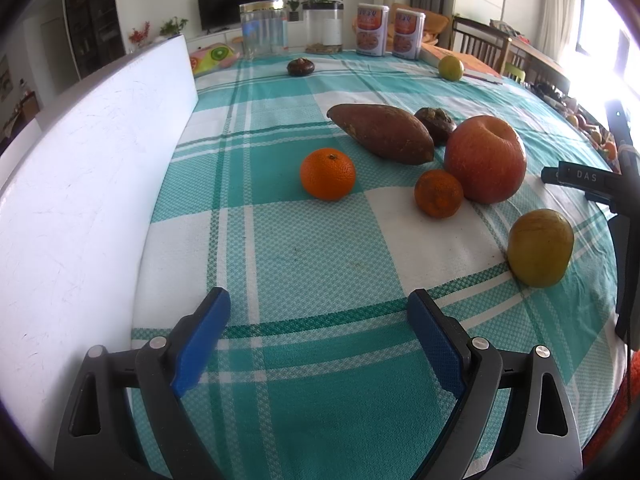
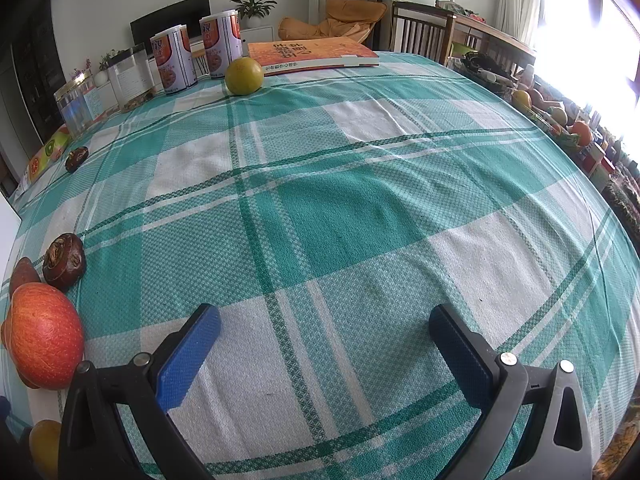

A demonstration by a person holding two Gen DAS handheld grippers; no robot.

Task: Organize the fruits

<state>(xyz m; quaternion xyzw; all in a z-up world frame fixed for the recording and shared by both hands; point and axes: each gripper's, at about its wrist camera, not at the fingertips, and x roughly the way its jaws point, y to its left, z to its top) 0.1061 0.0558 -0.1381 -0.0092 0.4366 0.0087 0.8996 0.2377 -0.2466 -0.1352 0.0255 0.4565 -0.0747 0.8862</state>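
In the left wrist view a tangerine [image 1: 327,174], a smaller tangerine [image 1: 438,193], a red apple [image 1: 485,159], a sweet potato [image 1: 382,133], a dark brown fruit [image 1: 436,124] and a yellow-green fruit [image 1: 540,253] lie on the checked tablecloth [image 1: 304,248]. My left gripper [image 1: 319,314] is open and empty, short of the tangerines. In the right wrist view my right gripper [image 2: 325,334] is open and empty over bare cloth; the apple [image 2: 44,334] and the dark fruit [image 2: 64,261] lie to its left.
A white board [image 1: 92,184] stands along the left side. Far off lie a second dark fruit [image 1: 300,67], a green citrus [image 2: 244,76], a book [image 2: 312,54], two cans [image 2: 196,54] and jars [image 1: 264,28]. Chairs [image 2: 424,32] stand behind.
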